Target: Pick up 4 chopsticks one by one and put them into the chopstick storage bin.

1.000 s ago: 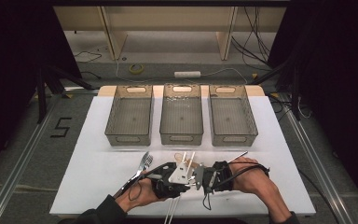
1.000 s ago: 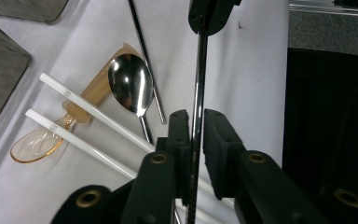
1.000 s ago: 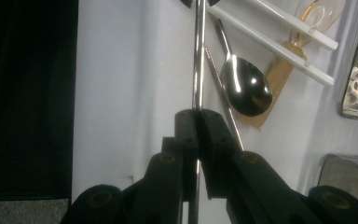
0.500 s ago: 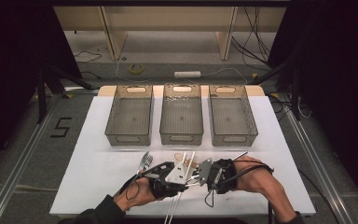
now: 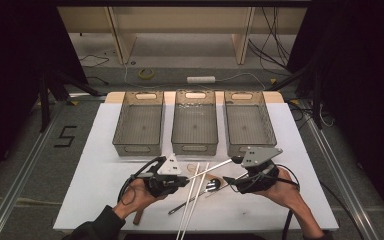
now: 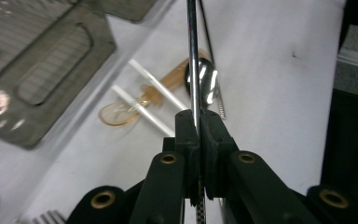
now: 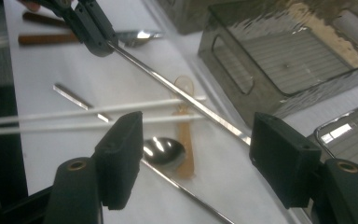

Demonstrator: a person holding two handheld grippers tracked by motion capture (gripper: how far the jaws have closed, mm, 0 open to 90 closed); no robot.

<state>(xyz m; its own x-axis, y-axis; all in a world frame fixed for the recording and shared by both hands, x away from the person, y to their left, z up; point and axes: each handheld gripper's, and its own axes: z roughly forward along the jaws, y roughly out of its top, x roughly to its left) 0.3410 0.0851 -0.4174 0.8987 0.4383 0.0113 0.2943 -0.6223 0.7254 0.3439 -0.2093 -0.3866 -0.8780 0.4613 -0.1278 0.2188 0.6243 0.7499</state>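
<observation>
Left claw [image 5: 184,181] is clamped tight on one end of a slim metal chopstick [image 5: 215,166], which juts level toward the right claw [image 5: 236,172], clear of the white surface [image 5: 300,150]. That far end lies between the right claw's jaws, which have just been opening and stand wide with neither pad touching the rod, so the left alone carries it; it looks like a handover made so the stick can be steered by one hand. Beneath it lie two white chopsticks [image 5: 192,200], a metal spoon [image 5: 211,186] and an amber plastic spoon [image 7: 185,126]. Three empty grey bins [image 5: 195,125] wait behind, likely for sorting the cutlery.
</observation>
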